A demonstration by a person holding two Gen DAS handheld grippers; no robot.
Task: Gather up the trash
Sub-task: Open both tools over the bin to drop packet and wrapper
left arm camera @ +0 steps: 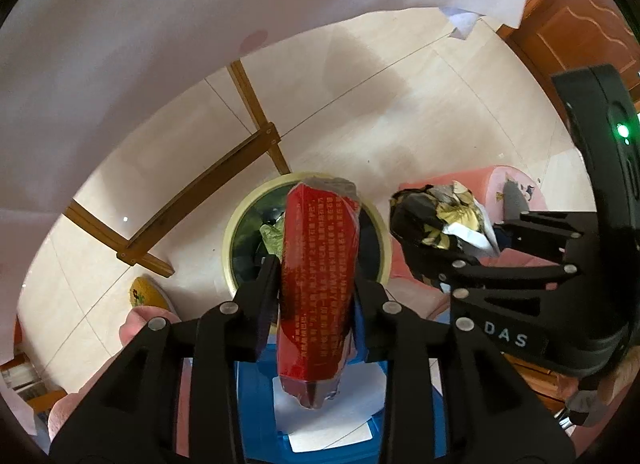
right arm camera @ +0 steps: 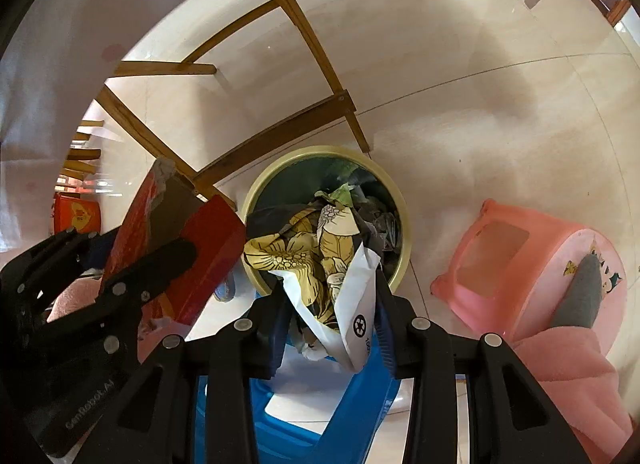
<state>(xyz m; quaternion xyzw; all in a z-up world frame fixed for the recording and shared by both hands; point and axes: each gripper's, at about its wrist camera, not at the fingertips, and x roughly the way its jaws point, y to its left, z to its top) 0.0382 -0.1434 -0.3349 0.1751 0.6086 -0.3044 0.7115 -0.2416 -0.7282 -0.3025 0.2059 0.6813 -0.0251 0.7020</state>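
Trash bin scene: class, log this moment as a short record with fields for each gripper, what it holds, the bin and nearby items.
left gripper: jaws shut on red wrapper
right gripper: jaws shut on crumpled floral wrapper
trash bin: round, cream rim, on the floor, already holds trash
position: both wrappers held over or near the bin
nearby: pink stool, blue stool, wooden frame

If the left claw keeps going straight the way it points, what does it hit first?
Most likely the round cream-rimmed trash bin on the floor: the left claw, shut on the red foil snack packet, points into its open mouth, onto trash already inside. Depth is unclear, but nothing else shows between.
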